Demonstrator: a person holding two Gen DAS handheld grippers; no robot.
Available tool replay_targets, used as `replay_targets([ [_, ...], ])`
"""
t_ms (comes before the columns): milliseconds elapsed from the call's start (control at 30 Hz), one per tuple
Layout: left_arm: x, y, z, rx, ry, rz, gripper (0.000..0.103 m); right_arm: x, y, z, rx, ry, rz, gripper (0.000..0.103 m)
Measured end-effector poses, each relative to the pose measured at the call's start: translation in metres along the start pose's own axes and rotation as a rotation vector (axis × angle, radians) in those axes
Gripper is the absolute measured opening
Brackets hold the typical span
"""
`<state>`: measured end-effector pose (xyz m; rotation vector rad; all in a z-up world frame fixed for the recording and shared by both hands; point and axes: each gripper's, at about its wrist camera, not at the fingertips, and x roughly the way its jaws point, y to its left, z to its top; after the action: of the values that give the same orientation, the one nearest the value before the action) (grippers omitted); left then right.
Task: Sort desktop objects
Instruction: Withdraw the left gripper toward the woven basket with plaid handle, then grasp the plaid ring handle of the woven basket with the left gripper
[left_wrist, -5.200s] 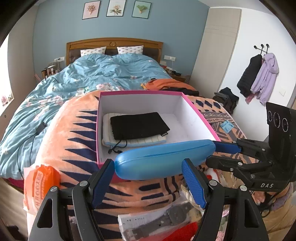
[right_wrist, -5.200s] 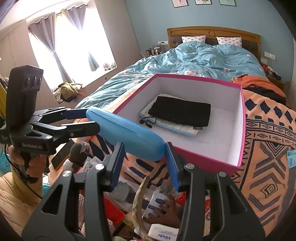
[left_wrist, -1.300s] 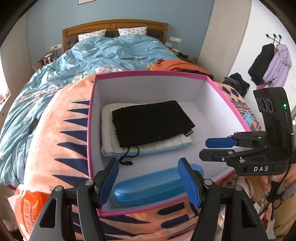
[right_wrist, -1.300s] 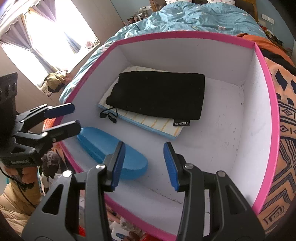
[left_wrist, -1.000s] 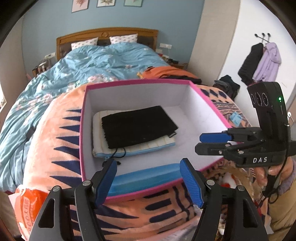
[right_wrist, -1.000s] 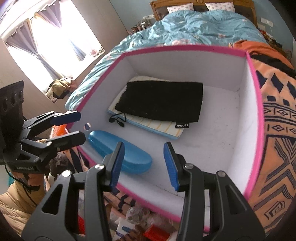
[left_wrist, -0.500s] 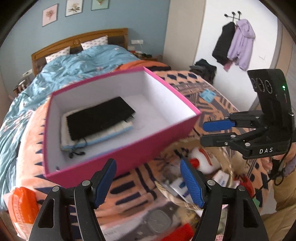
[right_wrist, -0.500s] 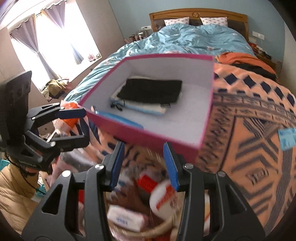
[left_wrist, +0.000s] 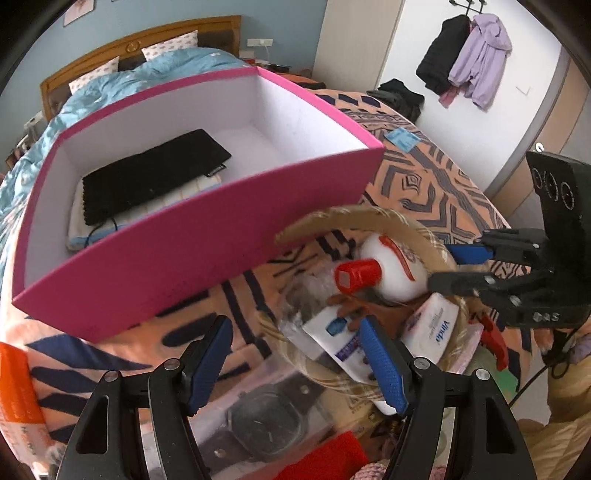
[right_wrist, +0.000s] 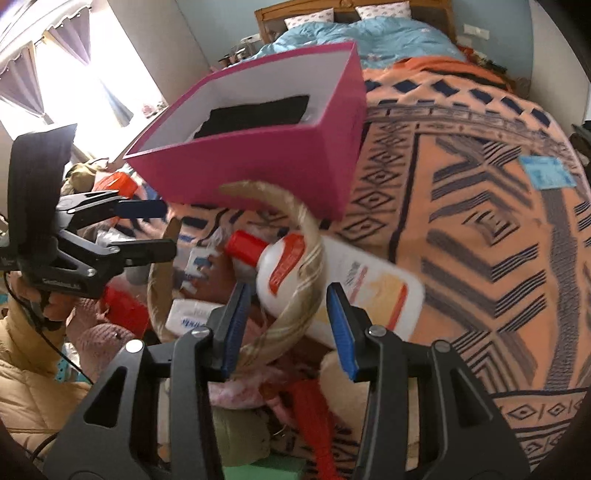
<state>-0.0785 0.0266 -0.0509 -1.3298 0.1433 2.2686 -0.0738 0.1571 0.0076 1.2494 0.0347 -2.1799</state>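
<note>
Right tool (right_wrist: 286, 325) angled down over the woven basket (right_wrist: 306, 236), jaws closing with nothing yet pinched; the basket rim and the body of the white bottle with red cap (right_wrist: 332, 273) lie between and just beyond its blue pads, so the bottle looks like the next pick. Left tool (left_wrist: 295, 363) hangs released and empty at the basket's near edge, jaws wide, probably standing by to steady or take a second item. In the basket: the bottle (left_wrist: 388, 267) lying on its side, a tissue pack (left_wrist: 432, 328) and a white tube (left_wrist: 332, 339) packed beside it, jumbled because it is the unsorted pile. Beyond stands the pink box (left_wrist: 192, 251) on the patterned blanket (right_wrist: 480, 221) on the bed, open top toward the tools for easy drops; a black pouch (left_wrist: 155, 177) lies flat inside on a striped pad.
</note>
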Motion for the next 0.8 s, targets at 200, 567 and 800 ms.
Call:
replay_targets([
  [200, -0.003, -0.007, -0.009, 0.0, 0.01, -0.05, 0.073, -0.002, 0.001, 0.0, -0.021, -0.023, -0.006, 0.026],
  [567, -0.046, 0.008, -0.004, -0.002, -0.125, 0.037, 0.073, -0.038, 0.05, 0.023, -0.315, -0.126, -0.104, 0.019],
  [800, -0.042, -0.002, 0.001, 0.084, -0.122, 0.051, 0.059, -0.024, 0.092, 0.042, -0.552, -0.091, -0.131, 0.018],
])
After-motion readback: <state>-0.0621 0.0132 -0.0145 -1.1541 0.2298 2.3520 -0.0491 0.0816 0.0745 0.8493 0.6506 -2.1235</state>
